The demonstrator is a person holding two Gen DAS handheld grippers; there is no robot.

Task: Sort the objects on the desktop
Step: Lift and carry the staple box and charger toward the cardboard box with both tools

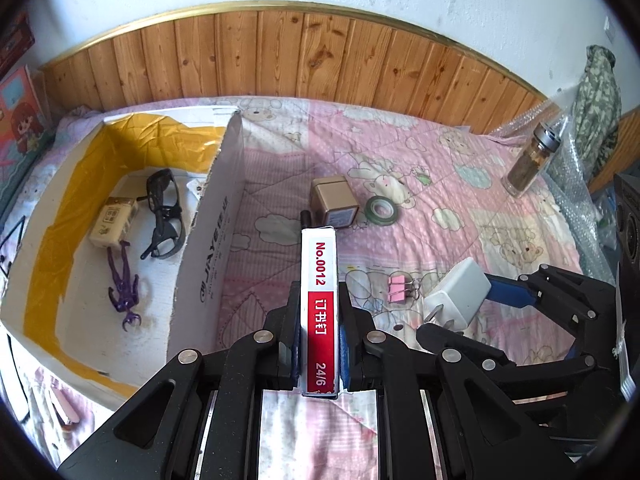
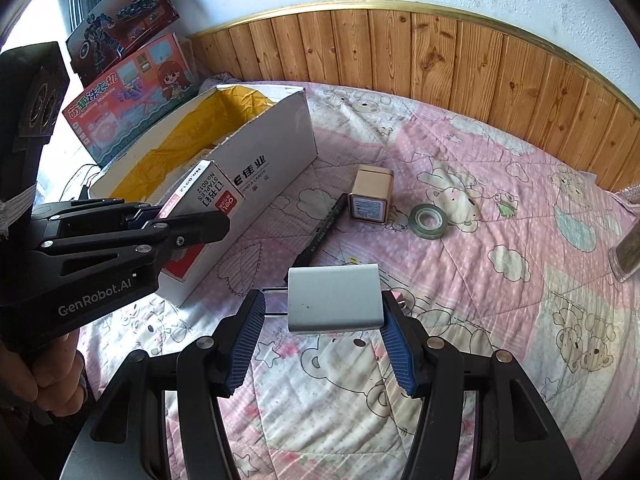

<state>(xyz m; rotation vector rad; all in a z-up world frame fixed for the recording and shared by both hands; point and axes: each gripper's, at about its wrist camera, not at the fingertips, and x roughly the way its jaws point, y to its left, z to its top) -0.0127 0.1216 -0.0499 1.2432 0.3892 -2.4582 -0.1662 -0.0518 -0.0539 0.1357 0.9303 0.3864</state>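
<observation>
My left gripper (image 1: 319, 312) is shut on a red-and-white staples box (image 1: 319, 280), held above the pink quilt just right of the white cardboard box (image 1: 208, 248); it also shows in the right wrist view (image 2: 192, 216). My right gripper (image 2: 324, 320) holds a white charger plug (image 2: 334, 298) between its blue pads, above the quilt; the plug also shows in the left wrist view (image 1: 458, 292). Inside the cardboard box lie black glasses (image 1: 164, 212), a tan packet (image 1: 114, 220) and a purple figure (image 1: 126, 284).
On the quilt lie a gold cube box (image 2: 370, 198), a green tape roll (image 2: 428, 220), a black pen (image 2: 320, 232) and a pink binder clip (image 1: 398, 288). A glass jar (image 1: 530, 160) stands far right. Toy boxes (image 2: 132, 92) lean behind the cardboard box.
</observation>
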